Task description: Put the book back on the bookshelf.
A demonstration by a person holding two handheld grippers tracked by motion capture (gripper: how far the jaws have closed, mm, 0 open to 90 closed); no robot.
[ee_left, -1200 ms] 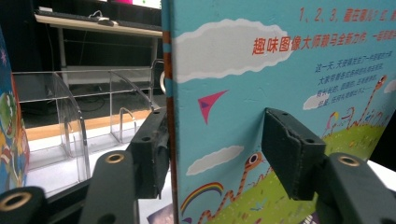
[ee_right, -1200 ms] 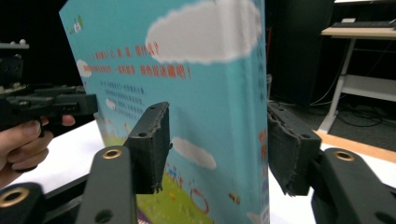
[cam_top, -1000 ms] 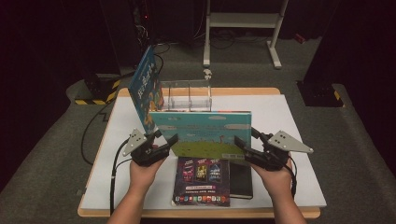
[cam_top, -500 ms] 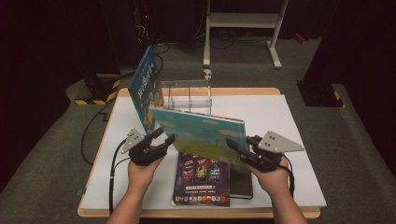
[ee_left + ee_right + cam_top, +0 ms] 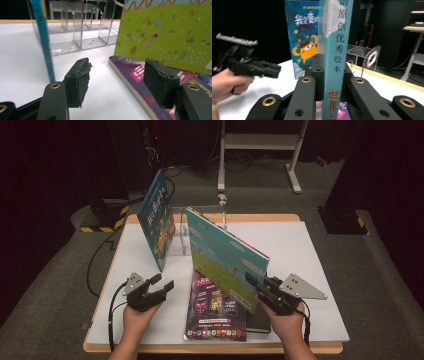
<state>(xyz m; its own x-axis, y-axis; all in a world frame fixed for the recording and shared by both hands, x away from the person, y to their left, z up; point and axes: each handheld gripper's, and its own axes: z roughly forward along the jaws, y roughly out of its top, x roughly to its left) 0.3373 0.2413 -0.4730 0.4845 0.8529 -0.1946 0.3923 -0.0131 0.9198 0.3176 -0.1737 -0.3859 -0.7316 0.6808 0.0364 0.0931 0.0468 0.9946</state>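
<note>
A picture book with a green meadow cover (image 5: 225, 255) is held up at a slant over the table, and my right gripper (image 5: 252, 282) is shut on its near spine end. In the right gripper view both jaws press the teal spine (image 5: 334, 50), the gripper (image 5: 332, 67) pointing along it. My left gripper (image 5: 164, 282) stands open, low and to the left, apart from the book. Between its pads (image 5: 80, 80) there is only white table, with the green cover (image 5: 165, 32) off to the right. A purple book (image 5: 215, 307) lies flat under the lifted one.
A blue book with an orange monster (image 5: 157, 222) leans upright at the left of a clear acrylic rack (image 5: 180, 235). A black notebook (image 5: 260, 320) lies under the purple book's right side. The white table (image 5: 310, 250) ends in a wooden front edge.
The left gripper let go of the green book and sank away to the left. The book, before held face-on by both grippers, now hangs turned and slanted from the right gripper alone.
</note>
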